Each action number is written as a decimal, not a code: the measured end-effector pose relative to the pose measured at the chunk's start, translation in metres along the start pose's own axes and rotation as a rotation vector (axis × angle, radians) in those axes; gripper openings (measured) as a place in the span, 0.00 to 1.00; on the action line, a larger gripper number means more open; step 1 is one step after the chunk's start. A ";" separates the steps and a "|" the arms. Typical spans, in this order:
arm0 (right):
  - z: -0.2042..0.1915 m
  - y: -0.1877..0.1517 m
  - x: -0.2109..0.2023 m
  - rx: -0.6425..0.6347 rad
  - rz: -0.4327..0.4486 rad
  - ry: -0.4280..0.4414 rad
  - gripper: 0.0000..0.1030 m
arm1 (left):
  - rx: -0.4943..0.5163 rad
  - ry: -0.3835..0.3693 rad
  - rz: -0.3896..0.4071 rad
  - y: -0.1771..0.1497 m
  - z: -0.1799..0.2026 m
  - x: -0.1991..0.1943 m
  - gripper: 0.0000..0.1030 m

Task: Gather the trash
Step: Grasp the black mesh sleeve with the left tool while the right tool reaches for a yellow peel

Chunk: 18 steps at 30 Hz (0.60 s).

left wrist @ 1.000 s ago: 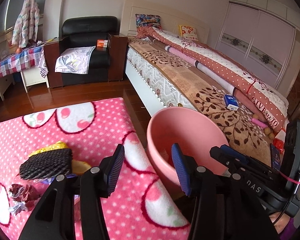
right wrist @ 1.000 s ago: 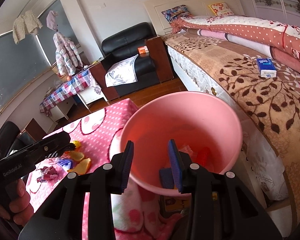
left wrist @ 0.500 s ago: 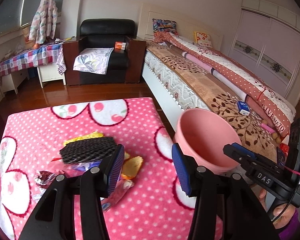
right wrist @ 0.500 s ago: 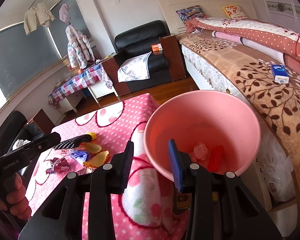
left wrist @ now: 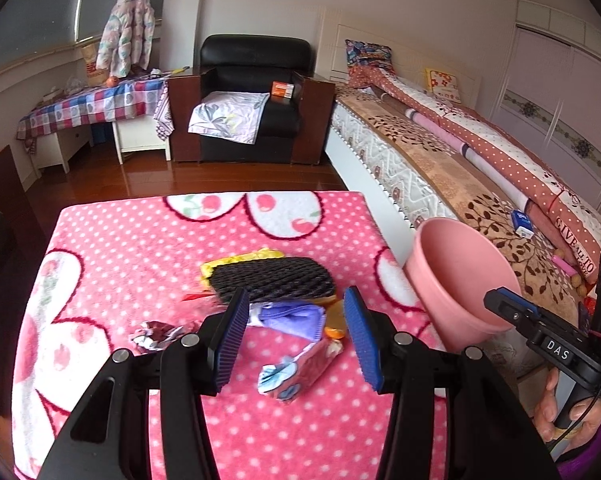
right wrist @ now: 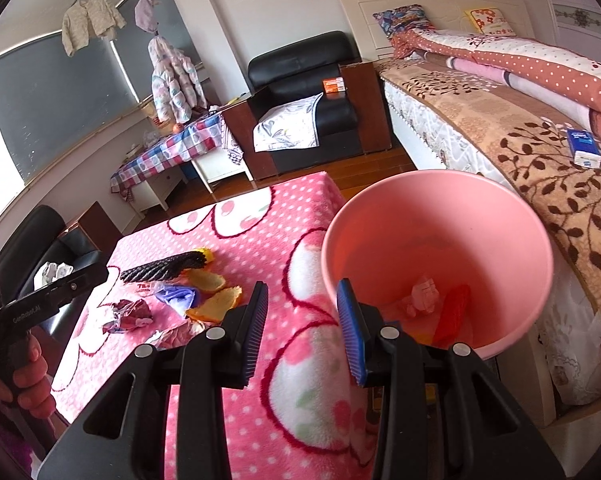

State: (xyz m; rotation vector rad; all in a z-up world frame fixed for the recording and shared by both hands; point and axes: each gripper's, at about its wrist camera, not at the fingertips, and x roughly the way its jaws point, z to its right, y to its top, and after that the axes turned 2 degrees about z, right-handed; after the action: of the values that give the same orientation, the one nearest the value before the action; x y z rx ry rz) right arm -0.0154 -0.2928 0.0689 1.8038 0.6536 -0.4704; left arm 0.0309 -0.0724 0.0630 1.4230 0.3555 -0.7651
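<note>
A bedroom scene from two handheld grippers. A tabletop [left wrist: 112, 240] draped in a pink polka-dot blanket carries a small heap of trash: a black foam fruit net [left wrist: 272, 278] lying over a yellow wrapper [left wrist: 240, 259], a purple wrapper [left wrist: 290, 316], a pink crumpled packet [left wrist: 300, 372], a dark red foil scrap [left wrist: 152, 334] and pieces of orange peel [right wrist: 216, 304]. The left gripper [left wrist: 294, 340] hovers over the heap, jaws spread wide and empty, with the purple wrapper and pink packet framed between them, probably lined up for the next pick. A pink plastic bin [right wrist: 436, 256] stands just beside the tabletop's edge, between it and the bed [right wrist: 500, 120], likely so trash travels a short way. It already holds a crumpled paper [right wrist: 422, 294] and a red piece [right wrist: 454, 312]. The right gripper [right wrist: 302, 330] waits near the bin's rim, jaws partly apart, grasping nothing.
</note>
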 end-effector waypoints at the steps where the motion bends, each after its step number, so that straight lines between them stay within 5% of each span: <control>1: -0.001 -0.001 0.001 -0.002 -0.002 0.004 0.36 | -0.004 0.009 0.001 -0.001 -0.004 -0.002 0.47; 13: -0.026 -0.008 0.021 -0.028 -0.061 0.069 0.36 | -0.063 0.038 -0.006 -0.008 -0.039 -0.006 0.47; 18: -0.032 -0.011 0.027 -0.045 -0.082 0.080 0.36 | 0.064 0.023 -0.012 -0.002 -0.017 0.005 0.54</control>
State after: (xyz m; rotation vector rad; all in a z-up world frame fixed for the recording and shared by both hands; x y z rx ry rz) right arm -0.0014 -0.2543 0.0543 1.7651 0.7895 -0.4364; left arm 0.0375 -0.0572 0.0558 1.4918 0.3603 -0.7759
